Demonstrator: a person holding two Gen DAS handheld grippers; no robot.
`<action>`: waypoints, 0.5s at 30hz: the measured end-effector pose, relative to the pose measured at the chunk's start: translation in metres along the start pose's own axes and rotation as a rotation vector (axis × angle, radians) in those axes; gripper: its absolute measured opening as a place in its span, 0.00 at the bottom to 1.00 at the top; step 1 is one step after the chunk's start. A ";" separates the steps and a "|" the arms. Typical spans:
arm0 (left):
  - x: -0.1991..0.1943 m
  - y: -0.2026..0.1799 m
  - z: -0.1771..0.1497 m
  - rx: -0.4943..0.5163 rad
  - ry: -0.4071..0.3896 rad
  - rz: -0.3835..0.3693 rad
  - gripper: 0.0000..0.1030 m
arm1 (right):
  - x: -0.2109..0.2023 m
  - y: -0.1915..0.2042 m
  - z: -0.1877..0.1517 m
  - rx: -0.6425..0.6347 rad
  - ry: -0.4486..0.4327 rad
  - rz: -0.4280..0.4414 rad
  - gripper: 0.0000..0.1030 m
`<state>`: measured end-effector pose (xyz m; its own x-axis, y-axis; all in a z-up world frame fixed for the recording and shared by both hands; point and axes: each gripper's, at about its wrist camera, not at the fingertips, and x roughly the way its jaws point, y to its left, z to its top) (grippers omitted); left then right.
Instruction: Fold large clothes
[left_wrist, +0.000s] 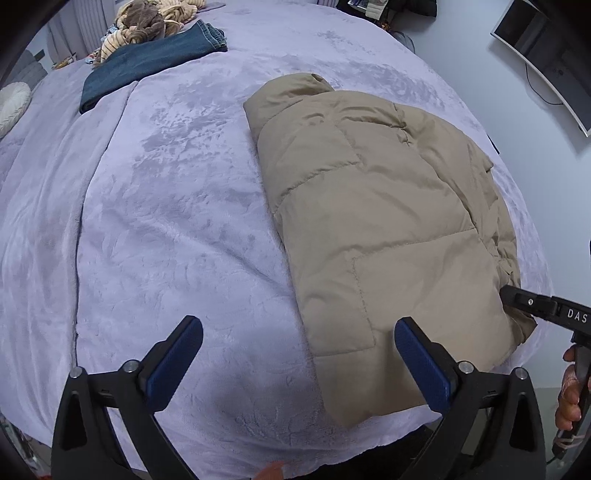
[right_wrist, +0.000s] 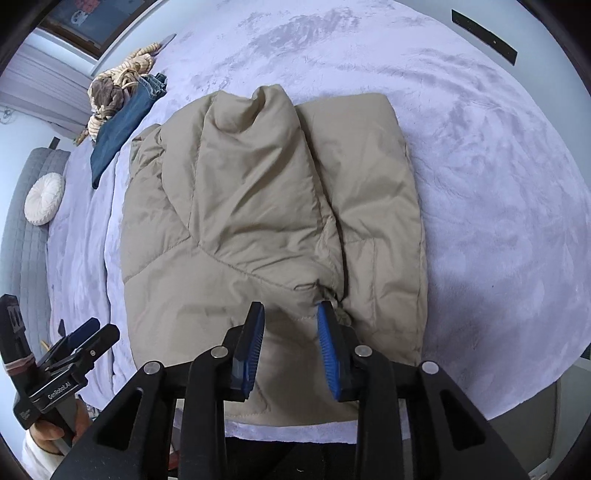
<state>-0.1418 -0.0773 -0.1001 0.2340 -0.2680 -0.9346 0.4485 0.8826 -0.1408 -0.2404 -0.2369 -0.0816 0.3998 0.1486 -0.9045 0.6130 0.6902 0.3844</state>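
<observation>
A tan puffer jacket (left_wrist: 373, 221) lies flat on the lilac bedspread (left_wrist: 166, 206), sides folded inward, collar at the far end. In the right wrist view the jacket (right_wrist: 266, 206) fills the centre, one sleeve laid down its middle. My left gripper (left_wrist: 299, 354) is open and empty, hovering over the jacket's near left hem corner. My right gripper (right_wrist: 291, 332) is open, jaws a moderate gap apart, just above the jacket's near hem beside the sleeve cuff, holding nothing. Its black finger (left_wrist: 524, 301) shows at the jacket's right edge in the left wrist view.
Folded blue jeans (left_wrist: 147, 62) and a striped brown garment pile (left_wrist: 147, 22) lie at the far left of the bed. A round white cushion (right_wrist: 44, 199) rests on a grey seat to the left. A monitor (left_wrist: 546, 55) stands at the right.
</observation>
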 end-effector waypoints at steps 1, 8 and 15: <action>-0.001 0.001 0.000 0.004 -0.001 -0.002 1.00 | 0.000 0.002 -0.004 0.004 0.000 0.000 0.32; -0.001 -0.002 0.005 -0.003 0.005 -0.020 1.00 | -0.007 0.009 -0.009 0.003 -0.007 -0.005 0.45; 0.016 -0.005 0.025 -0.043 0.026 -0.009 1.00 | -0.014 -0.001 0.021 -0.014 -0.013 0.010 0.62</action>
<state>-0.1189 -0.0959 -0.1062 0.2072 -0.2667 -0.9412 0.4126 0.8962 -0.1631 -0.2325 -0.2547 -0.0653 0.4141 0.1464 -0.8984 0.5993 0.6990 0.3902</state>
